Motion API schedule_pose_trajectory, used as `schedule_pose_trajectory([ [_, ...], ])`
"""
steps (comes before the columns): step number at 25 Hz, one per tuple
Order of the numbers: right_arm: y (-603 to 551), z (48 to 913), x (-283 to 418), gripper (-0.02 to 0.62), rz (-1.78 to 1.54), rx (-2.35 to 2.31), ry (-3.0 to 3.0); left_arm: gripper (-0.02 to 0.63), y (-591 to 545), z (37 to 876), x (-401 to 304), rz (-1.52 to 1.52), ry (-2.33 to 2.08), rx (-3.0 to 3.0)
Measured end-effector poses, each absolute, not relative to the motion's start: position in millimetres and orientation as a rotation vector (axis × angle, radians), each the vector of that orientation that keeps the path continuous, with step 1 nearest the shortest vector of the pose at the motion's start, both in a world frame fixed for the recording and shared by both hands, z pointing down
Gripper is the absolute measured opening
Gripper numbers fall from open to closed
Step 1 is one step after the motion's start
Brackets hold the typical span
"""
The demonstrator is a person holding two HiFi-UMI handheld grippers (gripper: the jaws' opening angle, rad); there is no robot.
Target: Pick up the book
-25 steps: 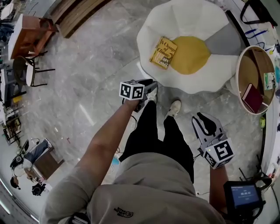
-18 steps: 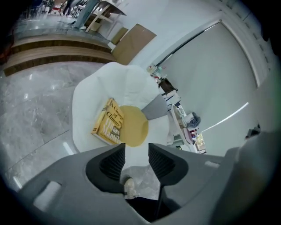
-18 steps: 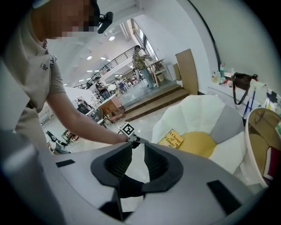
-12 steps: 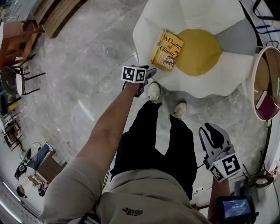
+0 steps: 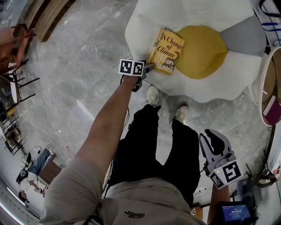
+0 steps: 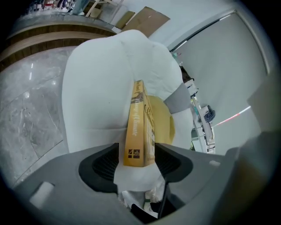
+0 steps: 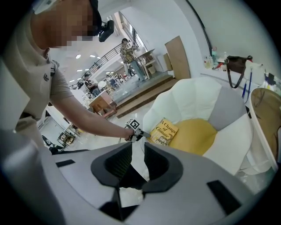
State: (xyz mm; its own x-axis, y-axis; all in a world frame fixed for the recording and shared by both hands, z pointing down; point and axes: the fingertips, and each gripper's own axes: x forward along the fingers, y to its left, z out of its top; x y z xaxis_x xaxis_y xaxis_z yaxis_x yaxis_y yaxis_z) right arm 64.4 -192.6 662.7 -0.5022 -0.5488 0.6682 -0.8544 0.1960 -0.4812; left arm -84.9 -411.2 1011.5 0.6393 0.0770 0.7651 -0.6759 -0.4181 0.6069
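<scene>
Lower right, your right hand-held gripper [image 5: 212,137] hangs slightly apart, empty. Your left hand-held gripper [image 5: 148,67] has just been opening; its wide jaws straddle the near end of the book [image 5: 167,50] without pressing it. The book lies upper centre on the white chair [image 5: 145,26]. It looks light, stiff and smooth-covered, so bite deep across the spine end.

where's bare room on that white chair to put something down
Free: the white back panels beyond the book and yellow cushion; the white front edge right of the book. Crowded: the book's near end, sitting between the left gripper's just-opening fingers.
</scene>
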Motion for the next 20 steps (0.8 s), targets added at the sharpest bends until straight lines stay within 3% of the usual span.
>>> schedule_pose_trajectory([
  [6,-192.7,673.5,69.2,0.095,1.243,1.333,-2.118,0.239,-397.9,1025.9,-71.5,0.924,-0.432,1.790],
  [9,-191.2,673.0,71.1,0.095,1.246,1.345,-2.117,0.188,-395.8,1026.5,-73.0,0.926,-0.447,1.751],
  [20,-181.7,624.6,84.8,0.078,1.205,1.384,-2.170,0.149,-396.5,944.7,-49.0,0.791,-0.500,1.749],
])
